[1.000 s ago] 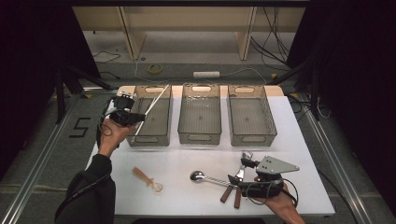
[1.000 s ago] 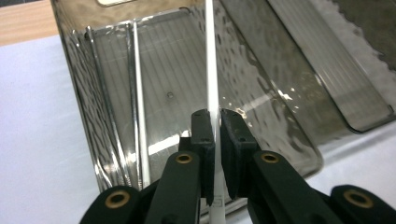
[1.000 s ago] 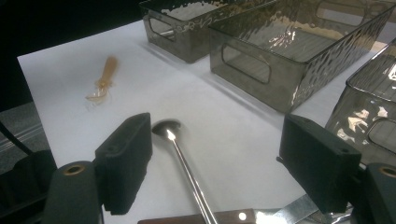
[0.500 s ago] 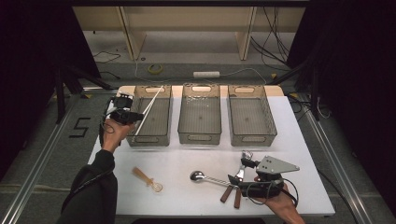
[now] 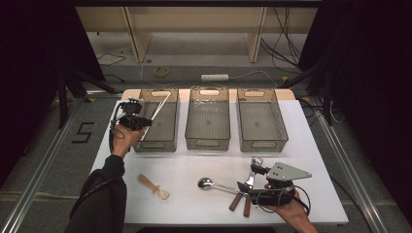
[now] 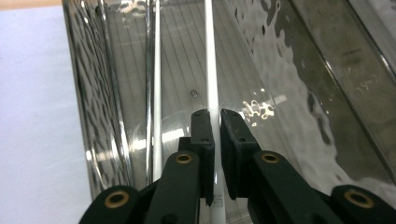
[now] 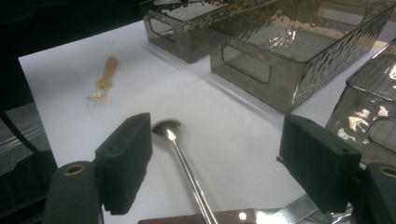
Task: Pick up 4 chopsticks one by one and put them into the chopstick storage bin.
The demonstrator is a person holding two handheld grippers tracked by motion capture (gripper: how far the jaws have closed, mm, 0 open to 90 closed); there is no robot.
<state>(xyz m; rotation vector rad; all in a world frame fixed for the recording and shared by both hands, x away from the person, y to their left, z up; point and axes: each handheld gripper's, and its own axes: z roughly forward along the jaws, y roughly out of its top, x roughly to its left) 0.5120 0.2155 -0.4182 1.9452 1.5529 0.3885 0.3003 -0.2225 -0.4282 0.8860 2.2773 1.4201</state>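
My left gripper (image 5: 145,122) hovers over the near left corner of the left smoky plastic bin (image 5: 154,144), shut on a thin white stick (image 5: 161,108) that slants up and away across the bin. In the left gripper view the jaws (image 6: 214,114) pinch that stick (image 6: 211,70), and a second white stick (image 6: 157,93) runs beside it by the bin wall (image 6: 100,93). My right gripper (image 5: 241,187) rests low at the table's front right with its jaws wide apart (image 7: 217,140). Between them lies the handle of a metal spoon (image 7: 166,128) (image 5: 206,183), untouched.
Middle bin (image 5: 208,144) and right bin (image 5: 265,144) stand in a row beside the left one. A small amber spoon (image 5: 153,186) lies front left. Wooden-handled utensils (image 5: 238,201) and a metal piece (image 5: 255,162) lie by the right gripper. The table's front edge is close.
My left gripper has sunk slightly toward the left bin with the white stick still in it. The right gripper has stayed put.
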